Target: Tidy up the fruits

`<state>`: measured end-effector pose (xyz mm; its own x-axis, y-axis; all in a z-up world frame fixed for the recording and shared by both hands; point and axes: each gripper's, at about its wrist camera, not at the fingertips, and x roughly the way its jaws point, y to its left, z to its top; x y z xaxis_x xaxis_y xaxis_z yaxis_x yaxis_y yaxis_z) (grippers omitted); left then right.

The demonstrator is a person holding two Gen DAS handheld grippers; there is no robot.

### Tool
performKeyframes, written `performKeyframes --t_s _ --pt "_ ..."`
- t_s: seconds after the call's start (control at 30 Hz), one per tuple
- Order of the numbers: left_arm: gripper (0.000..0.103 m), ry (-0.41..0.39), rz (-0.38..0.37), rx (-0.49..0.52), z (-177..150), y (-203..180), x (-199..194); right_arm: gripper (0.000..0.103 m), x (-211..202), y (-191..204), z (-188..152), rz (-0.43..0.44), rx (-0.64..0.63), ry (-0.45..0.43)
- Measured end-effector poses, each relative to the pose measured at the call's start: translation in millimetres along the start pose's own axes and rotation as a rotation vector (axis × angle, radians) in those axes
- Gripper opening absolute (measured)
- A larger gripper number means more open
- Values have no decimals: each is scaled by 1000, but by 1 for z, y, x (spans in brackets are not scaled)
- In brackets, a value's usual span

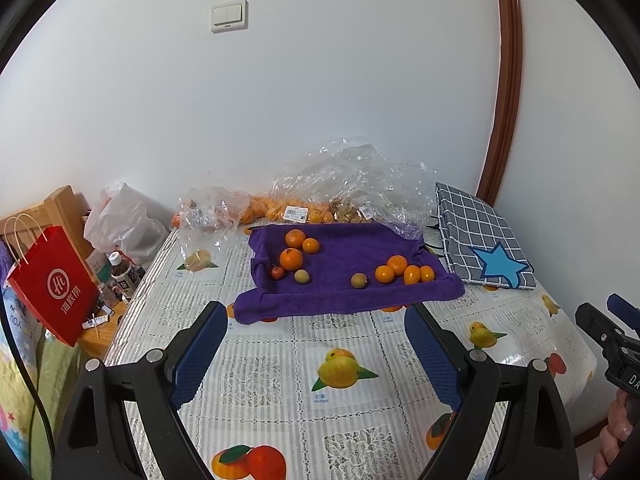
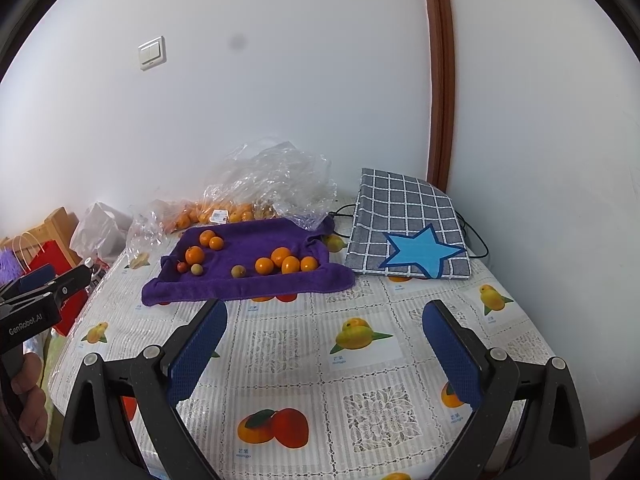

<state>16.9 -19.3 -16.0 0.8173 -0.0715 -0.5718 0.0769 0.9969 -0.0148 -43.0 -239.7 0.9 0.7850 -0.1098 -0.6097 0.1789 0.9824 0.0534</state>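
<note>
A purple towel [image 1: 344, 280] [image 2: 248, 280] lies on the table's far half with loose fruit on it. On its left are three oranges [image 1: 291, 258] [image 2: 195, 255], a small red fruit [image 1: 277, 272] and a greenish one [image 1: 302, 276]. On its right sit several oranges [image 1: 404, 271] [image 2: 286, 262] and another greenish fruit [image 1: 359, 280] [image 2: 238, 271]. My left gripper [image 1: 316, 316] is open and empty, over the table in front of the towel. My right gripper [image 2: 324, 312] is open and empty, also short of the towel.
Clear plastic bags [image 1: 344, 188] [image 2: 264, 192] with more oranges lie behind the towel by the wall. A grey checked bag with a blue star [image 1: 480, 240] [image 2: 412, 236] lies at the right. A red paper bag [image 1: 52, 284] and bottles [image 1: 120, 272] stand left of the table.
</note>
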Motion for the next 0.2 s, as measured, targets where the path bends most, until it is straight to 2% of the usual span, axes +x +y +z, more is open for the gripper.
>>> performKeyframes --t_s 0.2 --pt "90 -11 27 12 0 -2 10 97 7 2 0 3 -4 10"
